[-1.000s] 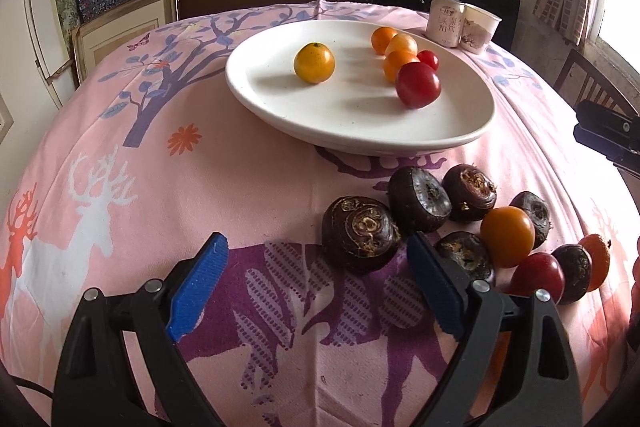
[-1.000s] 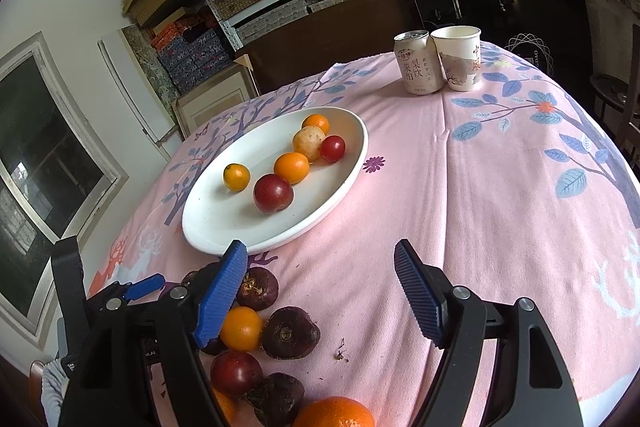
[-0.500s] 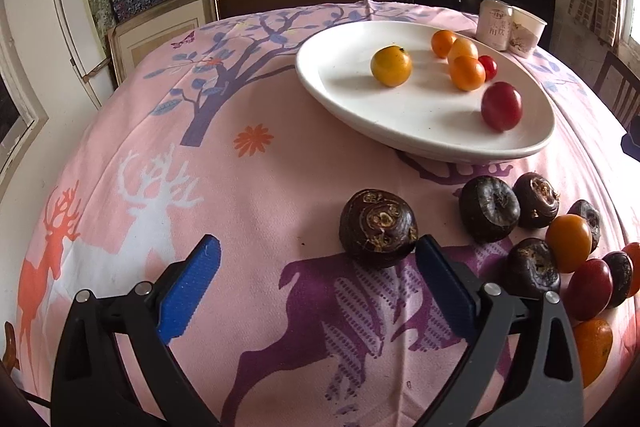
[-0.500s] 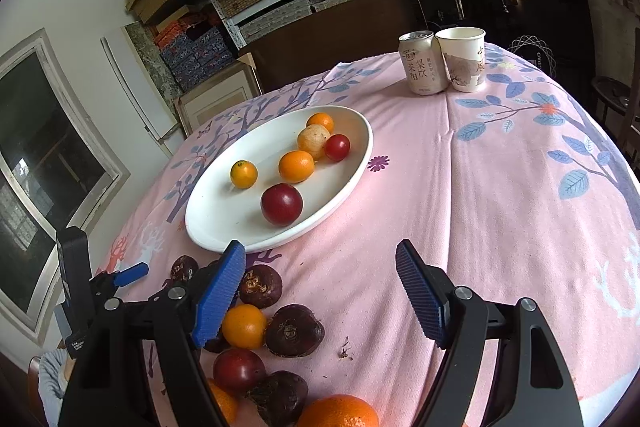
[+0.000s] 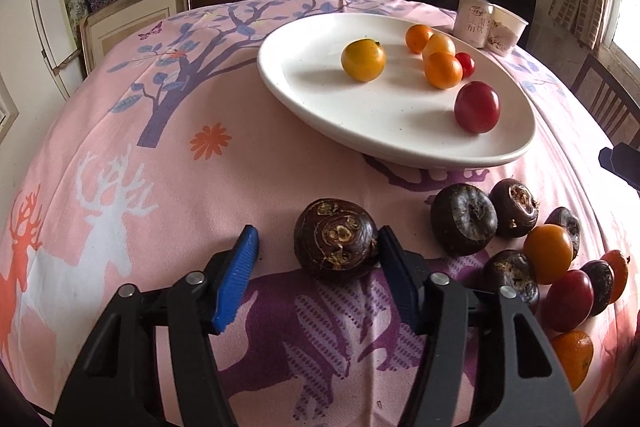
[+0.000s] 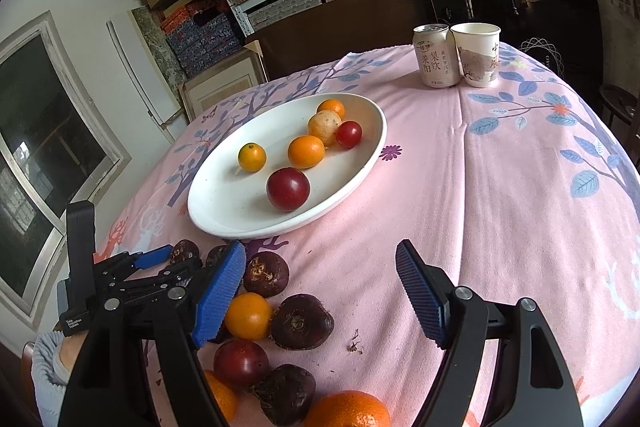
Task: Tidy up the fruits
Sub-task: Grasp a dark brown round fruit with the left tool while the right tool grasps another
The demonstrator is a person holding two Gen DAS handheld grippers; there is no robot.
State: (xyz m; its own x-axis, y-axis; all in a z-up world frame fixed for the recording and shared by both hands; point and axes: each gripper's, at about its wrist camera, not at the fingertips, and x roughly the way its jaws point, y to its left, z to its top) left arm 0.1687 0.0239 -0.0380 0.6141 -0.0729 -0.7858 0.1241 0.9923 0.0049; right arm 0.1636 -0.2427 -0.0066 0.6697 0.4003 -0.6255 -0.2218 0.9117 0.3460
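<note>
Left gripper [image 5: 316, 253] open, right pad touching chestnut [image 5: 336, 245]; chestnut squat, scarred flat face tilted toward camera. Right gripper [image 6: 320, 267] open, holding nothing.

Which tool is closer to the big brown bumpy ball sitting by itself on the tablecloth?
The left tool. The brown ball sits between its open fingers, against the right-hand one. The right tool hangs open off to the side, over bare cloth beside the pile of fruit.
</note>
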